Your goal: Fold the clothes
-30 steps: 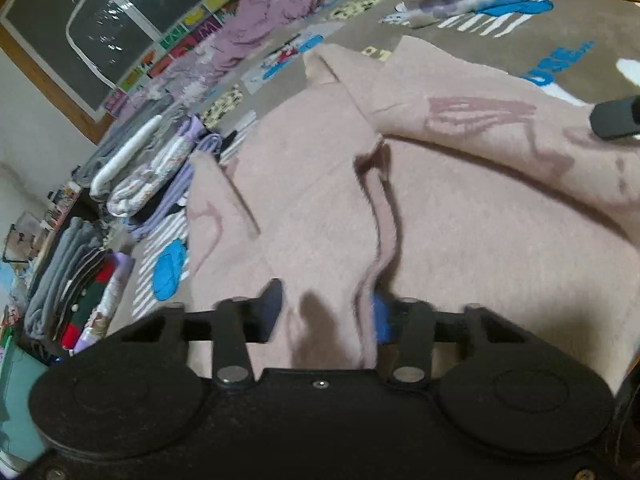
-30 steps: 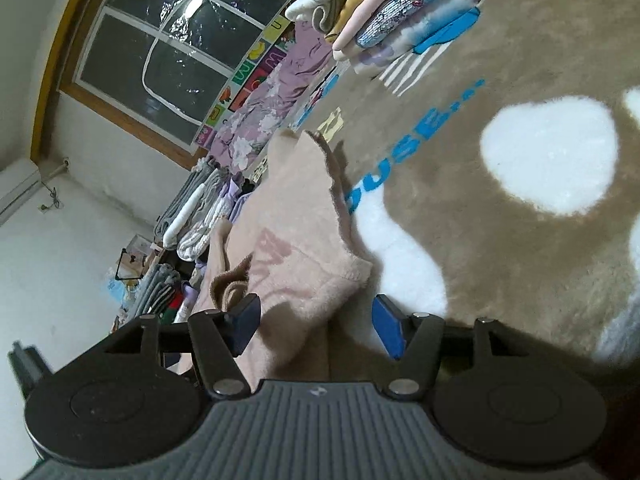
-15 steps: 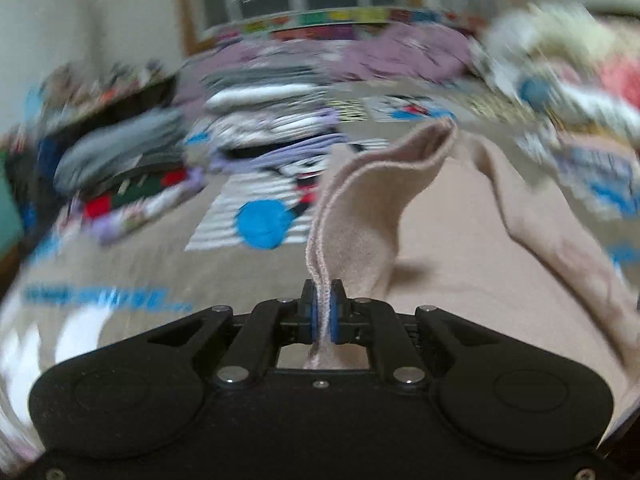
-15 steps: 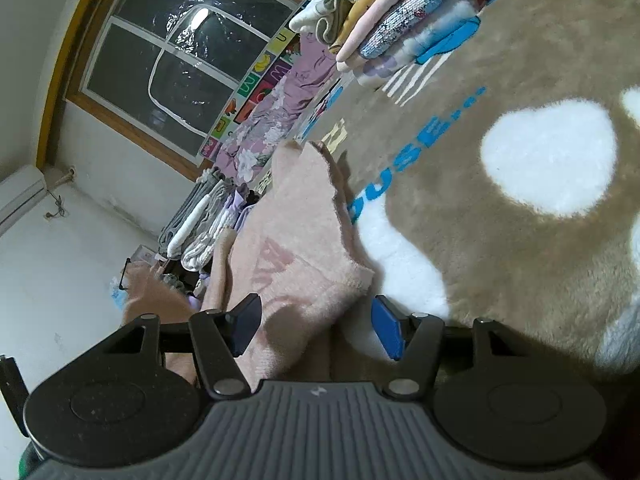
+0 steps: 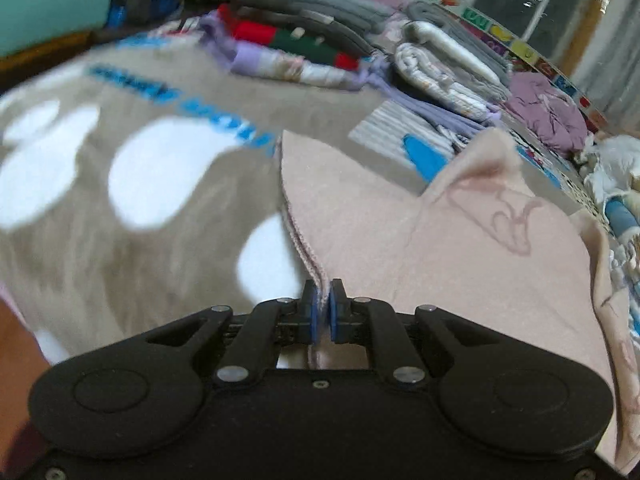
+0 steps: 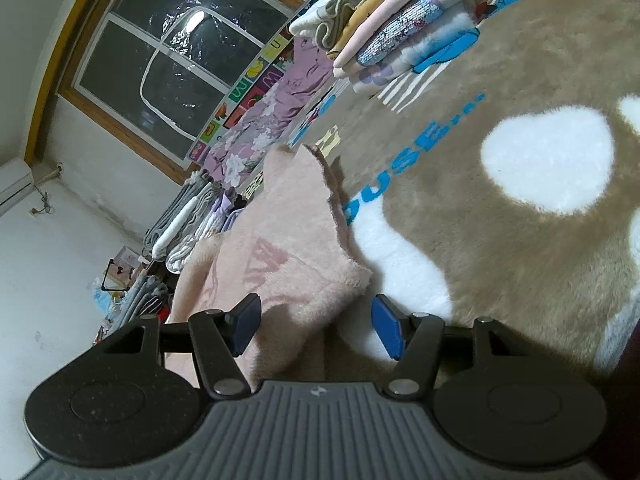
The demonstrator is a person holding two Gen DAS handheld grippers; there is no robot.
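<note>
Fleece, pink and thick, lies spread across a tan rug (image 5: 132,240) printed with white patches and blue letters: the garment (image 5: 460,264) fills the right half of the left wrist view, its layered edge running from the far centre down to the camera. The left gripper (image 5: 323,312) is pressed together on that edge, blue pads pinching the stacked layers. A second ago its jaws stood spread over the bunched cloth with nothing pinched; half a second ago they had clamped a raised fold, and the view has since swung from the window wall round to the rug on the left, the fabric now drawn flatter. The right gripper (image 6: 316,330) stands spread, as it did a second ago, hovering in the same spot over a near corner of the garment (image 6: 280,248), which sits between the pads without being pinched. Folded stacks (image 5: 304,44) line the far side of the rug beneath a dark window (image 6: 176,64); another pile (image 6: 384,28) sits far right in the right wrist view
</note>
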